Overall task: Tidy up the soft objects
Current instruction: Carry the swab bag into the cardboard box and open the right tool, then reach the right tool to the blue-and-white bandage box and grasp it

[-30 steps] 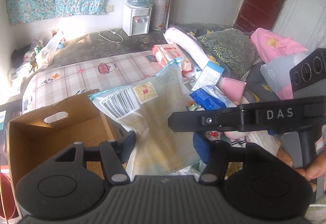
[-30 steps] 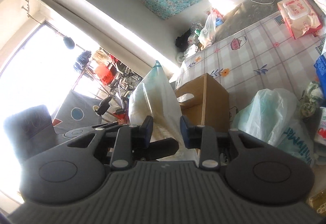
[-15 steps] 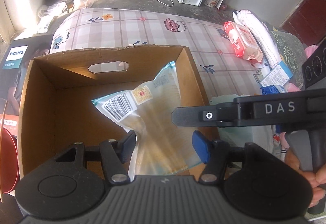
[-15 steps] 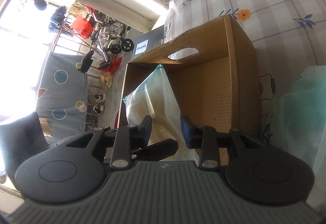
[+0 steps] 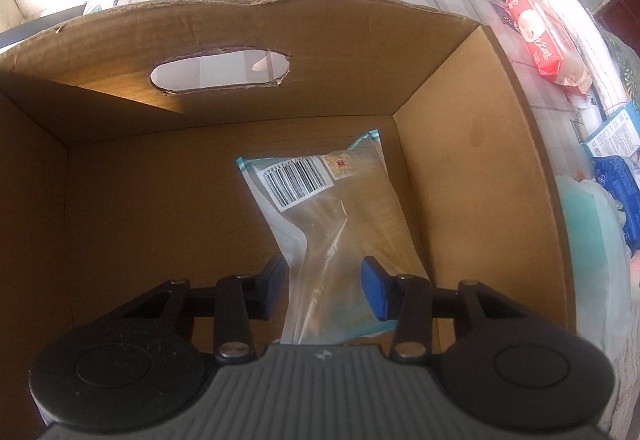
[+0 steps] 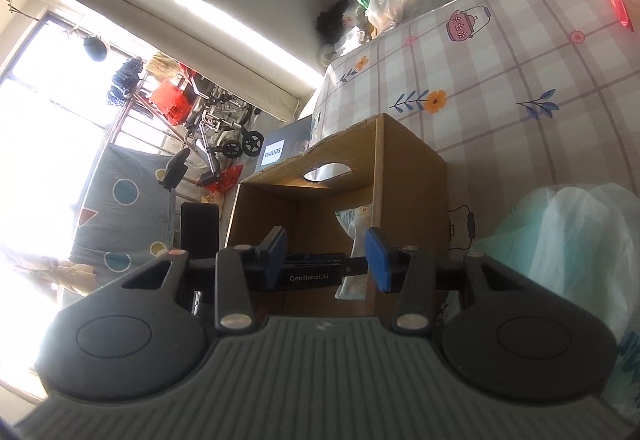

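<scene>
A clear plastic packet (image 5: 320, 200) with a barcode label leans inside the open cardboard box (image 5: 480, 160), near its right wall. My left gripper (image 5: 323, 272) reaches down into the box, its jaws closing on the packet's lower end with both blue pads against the plastic. In the right wrist view the box (image 6: 408, 168) stands ahead and the packet's top (image 6: 354, 220) shows inside it. My right gripper (image 6: 326, 240) hovers in front of the box, its jaws opening with nothing between the pads. The left gripper's black body (image 6: 310, 277) is visible beyond it.
The box stands on a checked, flower-print cloth (image 6: 500, 80). To its right are a pale green plastic bag (image 6: 560, 248), a red wipes pack (image 5: 548, 44) and blue packs (image 5: 616, 180). A dark Philips carton (image 6: 276, 154) stands behind the box.
The left gripper has sunk into the box with the packet and narrowed on it. The right gripper has let go of the packet, widened its jaws and drawn back.
</scene>
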Available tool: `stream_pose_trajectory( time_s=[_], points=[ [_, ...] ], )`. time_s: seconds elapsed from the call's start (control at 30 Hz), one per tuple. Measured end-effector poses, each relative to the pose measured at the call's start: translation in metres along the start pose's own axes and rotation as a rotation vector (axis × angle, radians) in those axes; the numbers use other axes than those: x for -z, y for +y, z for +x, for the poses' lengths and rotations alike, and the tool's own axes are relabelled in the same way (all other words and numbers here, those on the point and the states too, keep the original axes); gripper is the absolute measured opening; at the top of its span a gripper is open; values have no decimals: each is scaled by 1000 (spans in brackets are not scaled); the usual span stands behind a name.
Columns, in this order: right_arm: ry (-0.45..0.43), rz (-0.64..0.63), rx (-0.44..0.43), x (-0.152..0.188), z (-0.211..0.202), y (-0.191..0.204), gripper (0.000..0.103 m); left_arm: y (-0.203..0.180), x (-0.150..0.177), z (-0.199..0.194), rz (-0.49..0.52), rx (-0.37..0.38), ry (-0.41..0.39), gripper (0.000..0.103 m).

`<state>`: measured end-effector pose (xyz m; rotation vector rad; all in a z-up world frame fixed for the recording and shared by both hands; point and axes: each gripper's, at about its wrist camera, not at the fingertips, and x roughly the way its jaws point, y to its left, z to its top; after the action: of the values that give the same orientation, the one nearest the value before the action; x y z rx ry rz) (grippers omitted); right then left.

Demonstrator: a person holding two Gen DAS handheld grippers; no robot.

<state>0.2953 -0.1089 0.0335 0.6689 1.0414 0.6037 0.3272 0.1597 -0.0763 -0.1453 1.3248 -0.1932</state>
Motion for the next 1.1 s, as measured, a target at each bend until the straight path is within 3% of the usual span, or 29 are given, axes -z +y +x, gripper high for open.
stream_pose_trajectory(
  time_s=[0.2, 0.57, 0.67, 0.73, 0.77, 1.1],
  points=[
    [-46, 61, -21, 19, -14, -31, 44, -17, -6, 4, 69, -37, -74, 39],
    [-104, 173, -12, 59, -38, -79, 44, -25, -13, 5, 51, -31, -154, 43],
    [-139, 176, 8, 73, -50, -86, 45, -30, -17, 4, 40, -43, -172, 51],
    [-166, 175, 11, 83, -59, -89, 47, -30, -17, -2, 34, -45, -186, 70],
    [-181, 174, 8, 89, -64, -92, 48, -30, -16, -7, 30, -54, -194, 73],
    [-315, 130, 84, 130, -125, -112, 51, -31, 9, -99, -13, -114, -368, 79]
  ],
)
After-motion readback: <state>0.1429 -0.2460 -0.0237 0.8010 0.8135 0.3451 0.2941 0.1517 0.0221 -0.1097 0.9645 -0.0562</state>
